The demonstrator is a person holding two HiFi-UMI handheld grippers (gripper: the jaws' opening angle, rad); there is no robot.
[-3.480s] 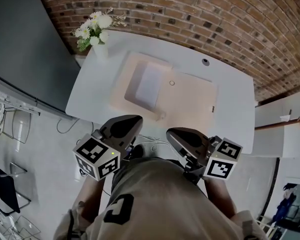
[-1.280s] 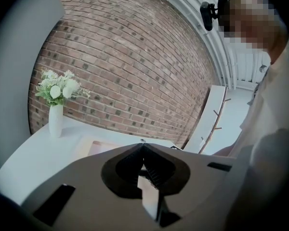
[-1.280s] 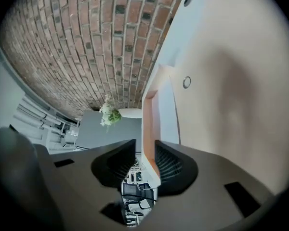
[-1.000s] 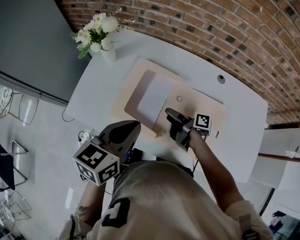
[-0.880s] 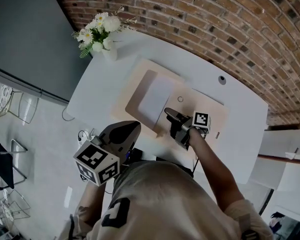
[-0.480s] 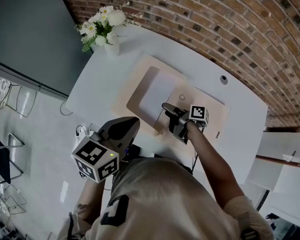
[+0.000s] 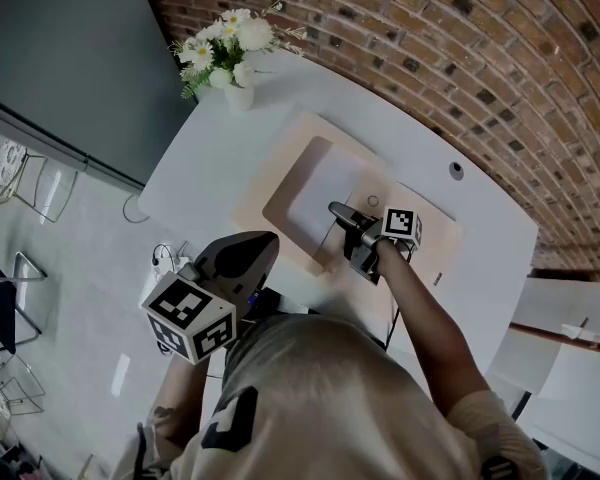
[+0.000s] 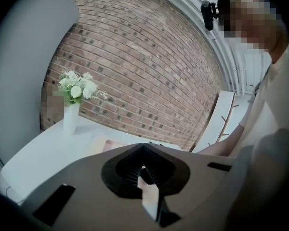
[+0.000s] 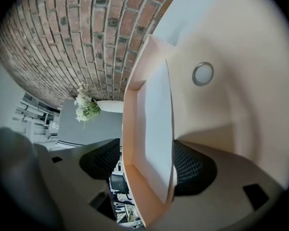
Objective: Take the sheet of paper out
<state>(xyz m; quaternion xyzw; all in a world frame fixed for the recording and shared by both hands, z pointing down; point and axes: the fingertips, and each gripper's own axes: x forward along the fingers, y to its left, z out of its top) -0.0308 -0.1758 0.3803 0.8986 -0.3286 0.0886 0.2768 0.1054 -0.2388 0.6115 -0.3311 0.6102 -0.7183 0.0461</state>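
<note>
White worktop [image 7: 205,163] under a red brick wall [image 7: 430,38] carries a shallow beige cardboard tray [image 7: 277,196]. The white sheet of paper [image 7: 325,190] lies in the tray, its long axis running away from the person. The right hand-held gripper [image 7: 335,211] has its jaws wide apart around the sheet's near corner. The left hand-held gripper [image 7: 255,246] is closed and empty, and hangs well back.

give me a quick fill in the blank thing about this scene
1. The jaws of the right gripper are ____, with the edge of the sheet of paper between them.
2. The left gripper is ____ and empty.
3. The vase on the table holds ____ flowers.
Missing words: open; shut; white. The right gripper's jaws have just been opening.
</note>
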